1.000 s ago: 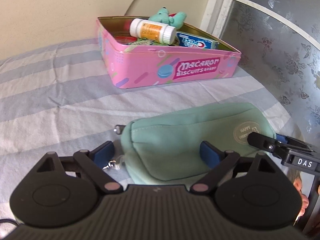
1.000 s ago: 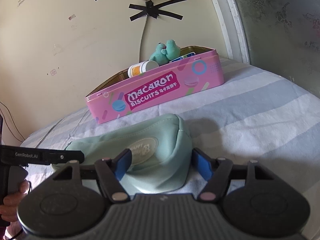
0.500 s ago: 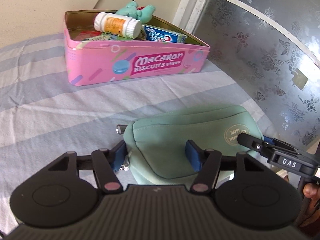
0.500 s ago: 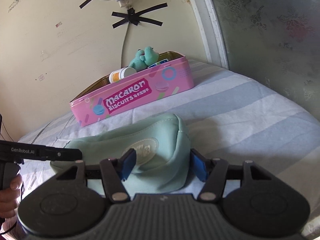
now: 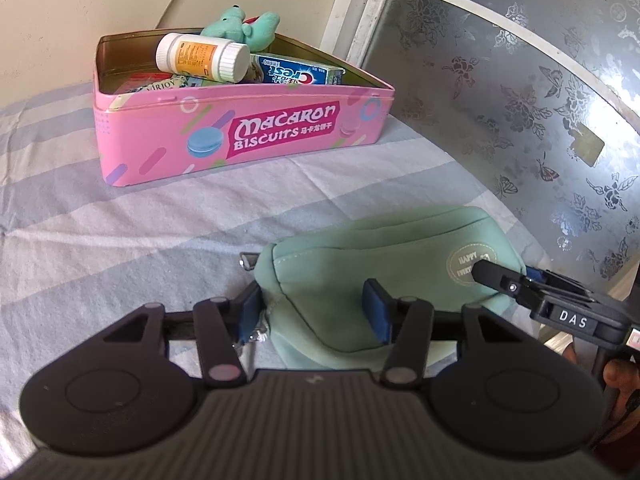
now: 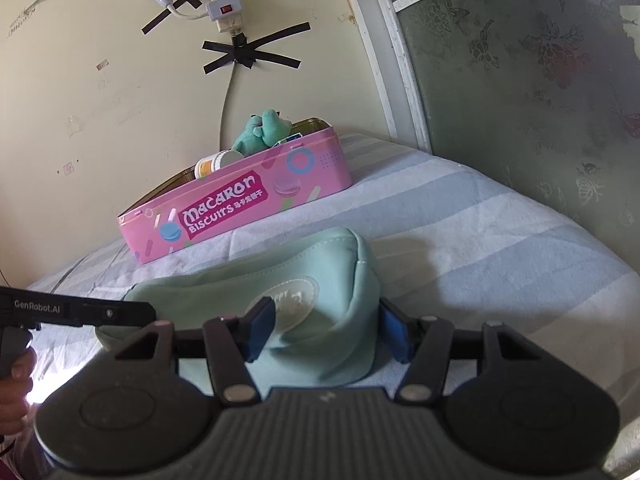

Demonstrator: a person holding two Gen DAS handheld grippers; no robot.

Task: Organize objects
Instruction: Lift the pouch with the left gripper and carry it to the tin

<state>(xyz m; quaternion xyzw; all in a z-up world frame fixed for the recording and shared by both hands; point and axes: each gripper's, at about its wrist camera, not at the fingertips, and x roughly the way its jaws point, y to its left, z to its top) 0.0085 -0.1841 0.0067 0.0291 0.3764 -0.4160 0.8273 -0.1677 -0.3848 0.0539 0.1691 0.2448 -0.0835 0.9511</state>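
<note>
Your left gripper (image 5: pixel 314 310) has its blue pads on either side of the near-left end of the green pouch (image 5: pixel 384 276), pinching the fabric between them; the zipper pull dangles just beside the left pad. Your right gripper (image 6: pixel 326 330) clamps the opposite end of the same pouch (image 6: pixel 320 280), its pads pressed into the soft cloth near the round badge. The pouch lies on the striped sheet (image 5: pixel 120 240), zipped closed as far as you can see, so what it holds cannot be told.

Behind the pouch, well apart from it, the pink biscuit tin (image 5: pixel 240 136) sits open on the sheet close to the wall. Inside it, a white pill bottle (image 5: pixel 202 57) with an orange label lies on its side on top of the other things. A blue toothpaste box (image 5: pixel 298 74) lies just beside it, toward the right end. A teal plush toy (image 5: pixel 240 26) rests at the back, sticking up above the rim. Flat packets show beneath the bottle at the left; their labels are too small to read fully
</note>
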